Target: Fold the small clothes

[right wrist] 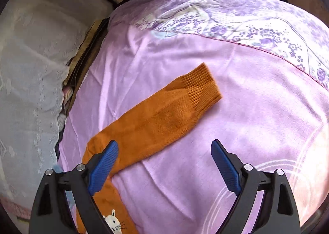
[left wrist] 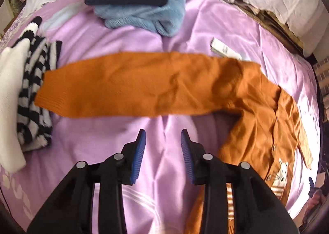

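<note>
An orange knit cardigan (left wrist: 257, 114) with buttons and a white animal patch lies flat on the pink bedspread (left wrist: 102, 143). One sleeve (left wrist: 131, 86) stretches out to the left in the left wrist view. My left gripper (left wrist: 163, 137) is open and empty, just below that sleeve. In the right wrist view the other sleeve (right wrist: 164, 114) lies diagonally, its ribbed cuff (right wrist: 201, 86) up and right. My right gripper (right wrist: 164, 147) is wide open and empty, its left finger (right wrist: 104, 164) over the sleeve's shoulder end.
A folded dark navy and light blue knit pile (left wrist: 139, 1) sits at the back. A black-and-white striped garment (left wrist: 35, 94) and a white one (left wrist: 10, 102) lie at the left. A small white object (left wrist: 224, 51) lies behind the cardigan. Pale bedding (right wrist: 30, 69) and a floral border (right wrist: 267, 30) edge the bed.
</note>
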The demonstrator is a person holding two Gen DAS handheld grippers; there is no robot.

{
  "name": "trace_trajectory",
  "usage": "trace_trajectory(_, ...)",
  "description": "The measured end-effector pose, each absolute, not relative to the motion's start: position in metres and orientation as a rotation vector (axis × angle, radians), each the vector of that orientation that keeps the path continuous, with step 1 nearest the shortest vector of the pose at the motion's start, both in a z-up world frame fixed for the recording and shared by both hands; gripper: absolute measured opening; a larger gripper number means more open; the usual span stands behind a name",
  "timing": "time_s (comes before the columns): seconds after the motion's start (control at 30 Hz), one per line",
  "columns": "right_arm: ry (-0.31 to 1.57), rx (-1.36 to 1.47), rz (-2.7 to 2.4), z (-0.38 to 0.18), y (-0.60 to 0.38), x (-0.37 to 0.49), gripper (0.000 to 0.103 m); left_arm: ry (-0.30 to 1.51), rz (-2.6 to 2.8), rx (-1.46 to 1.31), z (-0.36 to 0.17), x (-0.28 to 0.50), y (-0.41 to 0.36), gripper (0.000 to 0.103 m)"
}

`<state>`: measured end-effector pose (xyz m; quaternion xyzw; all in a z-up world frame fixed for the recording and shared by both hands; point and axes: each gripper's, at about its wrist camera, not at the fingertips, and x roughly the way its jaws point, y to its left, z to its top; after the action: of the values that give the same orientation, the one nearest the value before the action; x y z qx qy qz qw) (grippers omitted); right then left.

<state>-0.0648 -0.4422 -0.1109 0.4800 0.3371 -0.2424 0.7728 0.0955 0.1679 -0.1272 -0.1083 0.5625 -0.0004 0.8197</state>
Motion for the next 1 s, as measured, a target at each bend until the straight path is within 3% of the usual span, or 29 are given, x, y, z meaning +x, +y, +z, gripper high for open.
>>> trace_trajectory(0.07, 0.693, 1.12, -0.532, -0.123, -0.461, -0.072, 0.078, 1.241, -0.037, -0.227, -0.137, 0.085, 0.154, 0.035)
trace_trajectory(0.2, 0.688, 1.185, -0.494, -0.144, -0.482, -0.062, 0.05, 1.287, -0.067, -0.193, -0.145, 0.063, 0.134, 0.038)
trace_trajectory(0.23, 0.69, 1.179, -0.486, -0.146, -0.485, -0.058, 0.048, 1.294, -0.076, -0.193, -0.146, 0.057, 0.131, 0.039)
trace_trajectory(0.27, 0.696, 1.164, -0.485, -0.148, -0.488, -0.053, 0.038, 1.302, -0.085, -0.196, -0.147, 0.054, 0.13, 0.04)
trace_trajectory(0.3, 0.704, 1.152, -0.49, -0.148, -0.49, -0.048, 0.013, 1.308, -0.091, -0.2, -0.148, 0.05, 0.128, 0.04)
trace_trajectory(0.33, 0.694, 1.138, -0.501, -0.145, -0.493, -0.046, 0.007, 1.313, -0.097, -0.202, -0.148, 0.044, 0.128, 0.041)
trace_trajectory(0.43, 0.654, 1.016, -0.513, -0.121, -0.501, -0.046, 0.006, 1.318, -0.12, -0.217, -0.146, 0.031, 0.126, 0.041)
trace_trajectory(0.53, 0.767, 0.97, -0.558, -0.135, -0.516, -0.044, 0.007, 1.339, -0.156, -0.242, -0.149, 0.024, 0.123, 0.045)
trace_trajectory(0.6, 0.796, 1.007, -0.54, -0.143, -0.518, -0.051, 0.016, 1.359, -0.171, -0.247, -0.154, 0.021, 0.121, 0.045)
trace_trajectory(0.63, 0.789, 1.001, -0.546, -0.137, -0.514, -0.058, 0.024, 1.365, -0.186, -0.251, -0.155, 0.019, 0.121, 0.045)
trace_trajectory(0.67, 0.779, 0.974, -0.542, -0.127, -0.505, -0.064, 0.047, 1.366, -0.204, -0.255, -0.155, 0.018, 0.119, 0.045)
trace_trajectory(0.7, 0.764, 0.94, -0.507, -0.116, -0.492, -0.068, 0.053, 1.366, -0.223, -0.258, -0.155, 0.017, 0.118, 0.045)
trace_trajectory(0.83, 0.93, 0.872, -0.124, -0.101, -0.398, -0.065, 0.053, 1.373, -0.31, -0.254, -0.159, 0.013, 0.113, 0.045)
trace_trajectory(1.0, 1.162, 0.79, 0.208, -0.125, -0.269, -0.072, 0.053, 1.389, -0.394, -0.224, -0.167, 0.011, 0.108, 0.045)
